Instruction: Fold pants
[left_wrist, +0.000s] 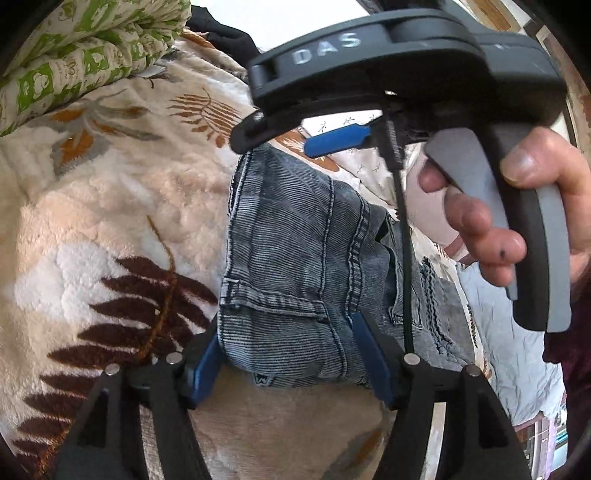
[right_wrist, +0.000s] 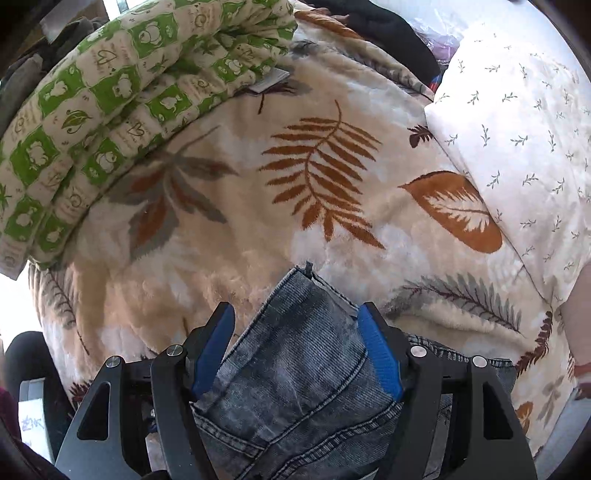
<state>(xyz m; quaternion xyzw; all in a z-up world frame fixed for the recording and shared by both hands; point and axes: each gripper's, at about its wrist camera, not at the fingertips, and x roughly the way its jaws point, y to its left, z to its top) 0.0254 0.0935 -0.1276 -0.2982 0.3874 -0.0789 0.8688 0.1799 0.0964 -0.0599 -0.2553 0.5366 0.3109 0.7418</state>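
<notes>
Grey-blue washed jeans (left_wrist: 295, 258) lie folded into a narrow bundle on a leaf-patterned blanket. My left gripper (left_wrist: 291, 365) stands open, its blue pads either side of the near end of the bundle. My right gripper (right_wrist: 295, 343) is also open, its blue pads flanking the far end of the jeans (right_wrist: 303, 362), whose hem corner points forward. In the left wrist view the right gripper's body (left_wrist: 388, 66) hovers over the far end of the jeans, held by a hand (left_wrist: 498, 221).
A cream blanket with brown leaf prints (right_wrist: 314, 177) covers the bed. A green-checked quilt (right_wrist: 110, 103) is piled at the far left. A white pillow with small sprigs (right_wrist: 517, 129) lies at the right. Dark clothing (right_wrist: 388, 26) lies at the far edge.
</notes>
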